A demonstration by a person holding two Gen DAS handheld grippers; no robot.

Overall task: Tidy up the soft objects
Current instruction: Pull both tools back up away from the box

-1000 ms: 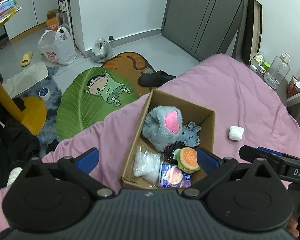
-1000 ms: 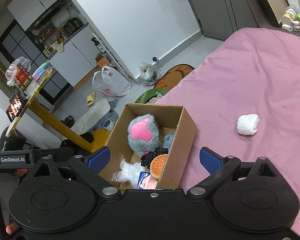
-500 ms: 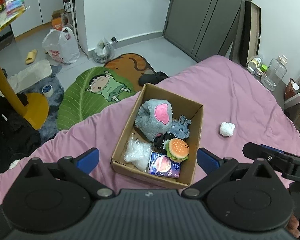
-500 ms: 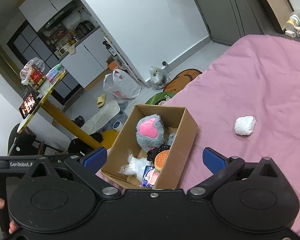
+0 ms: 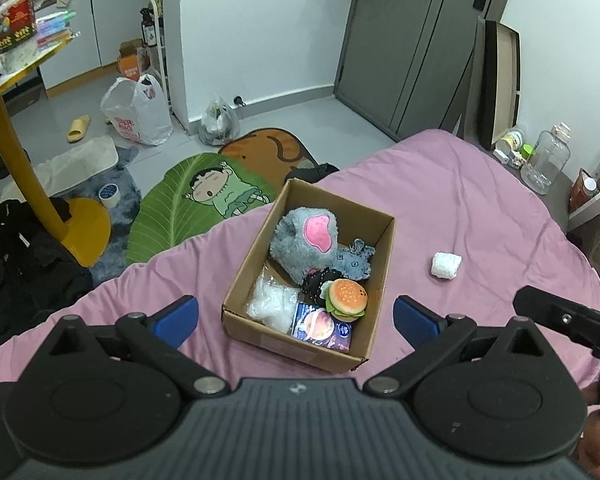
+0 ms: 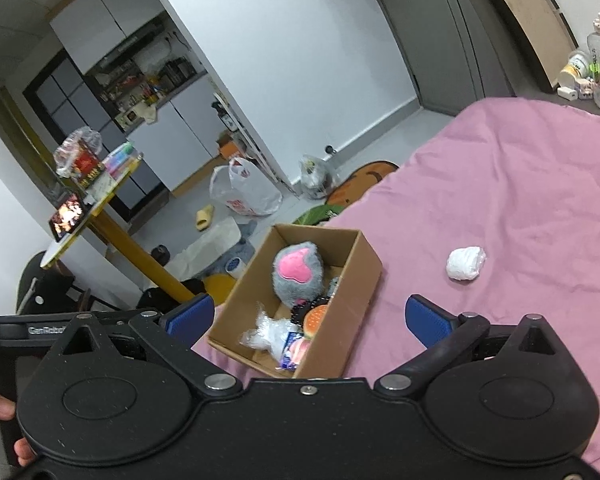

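Both grippers have drawn back, so the cardboard box (image 5: pixel 374 276) looks smaller; the left gripper (image 5: pixel 296 318) and right gripper (image 6: pixel 310 322) gape wide, holding nothing; the white bundle (image 6: pixel 465 263) lies on the pink bedspread (image 5: pixel 480 208), beyond the right gripper's right finger, right of the box holding the grey plush (image 5: pixel 302 242) and burger toy (image 5: pixel 346 298).

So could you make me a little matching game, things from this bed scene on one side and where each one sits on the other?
Things:
1. burger plush
2. white bundle
3. grey plush
4. cardboard box

Places:
A. loose on the pink bedspread, outside the box
B. standing on the bedspread, open at the top
C. at the box's far end, pink patch showing
D. near the box's front end, beside a clear plastic bag

Pairs: 1-D, 2-A, 3-C, 4-B
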